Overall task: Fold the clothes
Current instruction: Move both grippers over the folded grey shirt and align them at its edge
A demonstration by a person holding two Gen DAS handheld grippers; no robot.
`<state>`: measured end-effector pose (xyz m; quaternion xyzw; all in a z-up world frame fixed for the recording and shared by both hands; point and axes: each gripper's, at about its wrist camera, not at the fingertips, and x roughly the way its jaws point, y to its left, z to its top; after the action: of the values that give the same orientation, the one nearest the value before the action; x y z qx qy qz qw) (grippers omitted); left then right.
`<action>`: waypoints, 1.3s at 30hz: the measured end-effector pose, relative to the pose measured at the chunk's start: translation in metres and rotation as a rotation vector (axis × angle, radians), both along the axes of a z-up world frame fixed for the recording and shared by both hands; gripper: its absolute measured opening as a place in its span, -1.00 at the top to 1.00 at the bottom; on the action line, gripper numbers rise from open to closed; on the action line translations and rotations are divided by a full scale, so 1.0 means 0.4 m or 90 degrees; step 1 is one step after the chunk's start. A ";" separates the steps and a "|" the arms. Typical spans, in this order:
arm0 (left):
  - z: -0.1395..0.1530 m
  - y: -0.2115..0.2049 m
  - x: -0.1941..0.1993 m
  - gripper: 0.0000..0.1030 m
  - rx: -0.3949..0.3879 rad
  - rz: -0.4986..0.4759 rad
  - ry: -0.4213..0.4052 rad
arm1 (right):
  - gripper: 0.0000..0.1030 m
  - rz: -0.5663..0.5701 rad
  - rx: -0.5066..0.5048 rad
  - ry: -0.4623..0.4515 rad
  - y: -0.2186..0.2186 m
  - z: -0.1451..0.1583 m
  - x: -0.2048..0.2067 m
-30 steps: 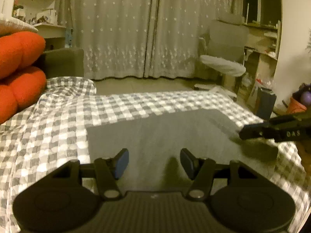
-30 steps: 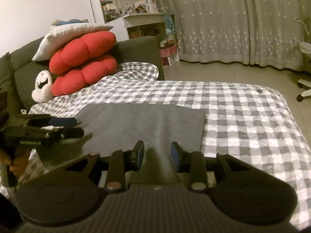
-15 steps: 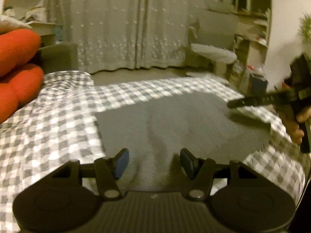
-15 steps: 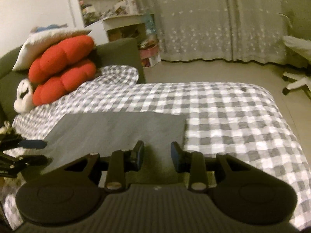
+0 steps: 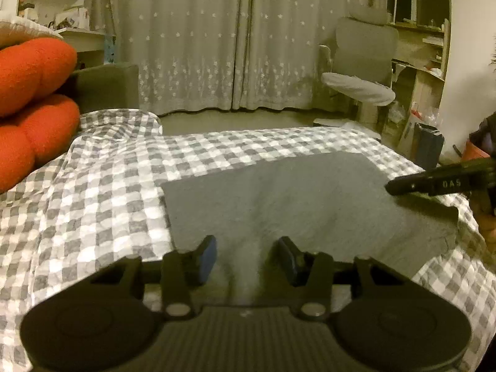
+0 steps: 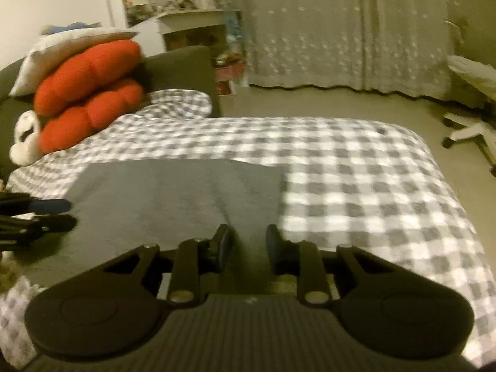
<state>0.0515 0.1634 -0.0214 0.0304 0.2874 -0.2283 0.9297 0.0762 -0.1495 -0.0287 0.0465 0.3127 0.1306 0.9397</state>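
Fingers (image 5: 207,254) parted, above grey garment (image 5: 294,198), nothing gripped

Left gripper (image 5: 246,255) held level, jaws parted, nothing gripped. Right gripper (image 6: 246,246) likewise parted, empty, held low.

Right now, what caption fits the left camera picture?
Open left gripper above a flat grey garment on a checked sheet.

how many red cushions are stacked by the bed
2: the top red cushion sits under a white pillow; the bottom red cushion rests beside the checked bedsheet. Others may be hidden.
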 end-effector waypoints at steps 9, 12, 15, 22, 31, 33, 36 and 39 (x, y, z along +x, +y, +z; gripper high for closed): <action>0.008 0.028 -0.002 0.10 -0.022 0.028 0.006 | 0.39 -0.024 0.135 0.025 -0.074 0.011 0.008; 0.000 0.017 0.002 0.10 -0.005 0.025 0.008 | 0.70 -0.005 0.157 0.052 -0.060 -0.001 0.018; -0.008 0.007 0.005 0.10 0.012 0.023 0.010 | 0.82 -0.008 0.134 0.039 -0.048 0.015 0.014; -0.012 0.004 -0.002 0.10 0.032 0.020 0.010 | 0.84 -0.030 0.099 0.042 -0.052 0.001 0.027; -0.005 0.010 -0.010 0.10 0.038 0.013 0.021 | 0.65 0.009 0.089 0.004 -0.045 0.052 -0.026; -0.003 0.012 -0.012 0.10 0.039 0.011 0.023 | 0.65 0.028 0.076 0.012 -0.038 0.050 -0.034; -0.002 0.023 -0.011 0.10 0.027 0.015 0.037 | 0.65 0.040 0.039 0.055 -0.035 0.029 -0.030; -0.003 0.049 -0.005 0.10 -0.007 0.028 0.066 | 0.68 0.043 0.035 0.072 -0.050 0.022 -0.034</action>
<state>0.0495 0.1830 -0.0227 0.0075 0.3350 -0.2108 0.9183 0.0626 -0.1694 -0.0199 0.0693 0.3630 0.1680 0.9139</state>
